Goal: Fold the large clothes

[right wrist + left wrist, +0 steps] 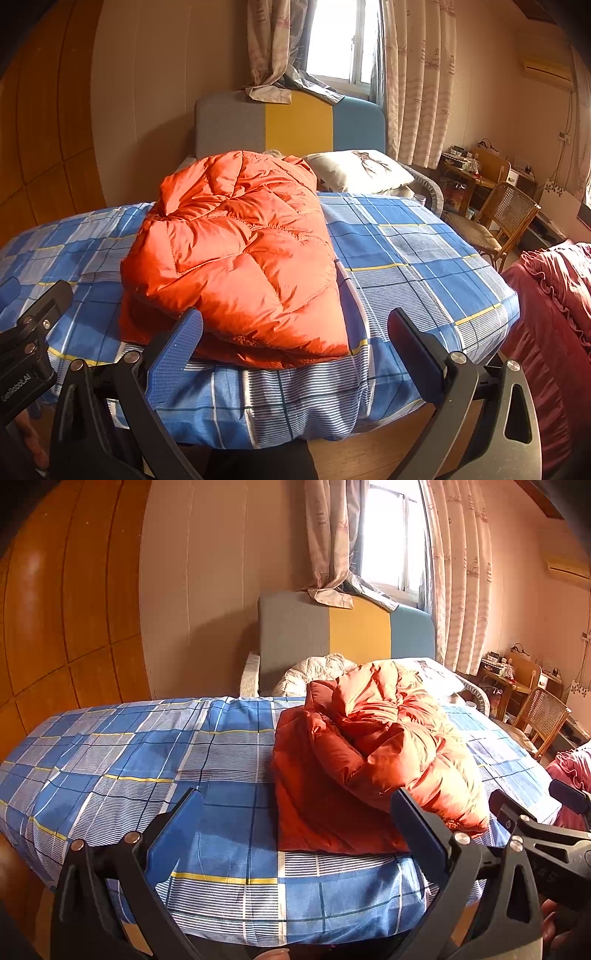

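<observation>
An orange puffer jacket (373,760) lies bunched in a thick heap on the bed's blue plaid sheet (122,760), near the front edge. In the right wrist view the same jacket (240,254) fills the middle, its quilted side up. My left gripper (295,808) hovers open just short of the bed's edge, its right finger next to the jacket's front corner. My right gripper (295,328) is open too, with the jacket's lower hem lying beyond its left finger (177,354). Neither holds anything. The right gripper's body (546,845) shows at the left view's right edge.
A grey, yellow and blue headboard (291,125) stands at the far end, with a white pillow (362,170) and a white garment (314,672) before it. A wicker chair (502,221) and cluttered desk (469,173) stand right. A red ruffled cloth (554,317) lies beside the bed.
</observation>
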The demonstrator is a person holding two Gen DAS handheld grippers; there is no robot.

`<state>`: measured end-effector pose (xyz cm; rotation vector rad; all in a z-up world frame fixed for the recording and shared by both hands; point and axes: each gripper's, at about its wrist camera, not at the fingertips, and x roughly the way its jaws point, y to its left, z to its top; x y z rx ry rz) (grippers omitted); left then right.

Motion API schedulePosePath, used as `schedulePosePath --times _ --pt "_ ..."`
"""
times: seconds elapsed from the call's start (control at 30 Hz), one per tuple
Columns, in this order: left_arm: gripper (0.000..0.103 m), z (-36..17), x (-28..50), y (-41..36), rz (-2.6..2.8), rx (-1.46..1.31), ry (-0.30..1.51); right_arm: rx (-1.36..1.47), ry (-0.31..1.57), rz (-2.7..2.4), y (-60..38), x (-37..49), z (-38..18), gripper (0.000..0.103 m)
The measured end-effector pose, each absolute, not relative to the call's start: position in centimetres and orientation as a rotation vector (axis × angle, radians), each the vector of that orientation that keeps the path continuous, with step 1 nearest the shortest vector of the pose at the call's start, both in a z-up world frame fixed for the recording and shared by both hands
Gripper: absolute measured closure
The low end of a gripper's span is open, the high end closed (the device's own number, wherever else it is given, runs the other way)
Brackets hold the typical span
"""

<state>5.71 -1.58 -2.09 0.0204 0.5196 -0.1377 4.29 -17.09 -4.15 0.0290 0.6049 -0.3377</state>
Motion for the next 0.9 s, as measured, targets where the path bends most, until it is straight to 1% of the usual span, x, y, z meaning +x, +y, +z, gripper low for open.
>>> schedulePosePath --times 0.53,0.9 --pt "0.002 -2.24 5.47 -1.47 -0.14 0.031 0.506 0.022 0.616 -0.336 -17.08 4.4 -4.62 0.003" --pt "0.002 -3.01 6.12 -1.08 -0.14 -0.016 0.562 0.028 0.611 -0.336 -17.25 4.45 -4.48 0.003"
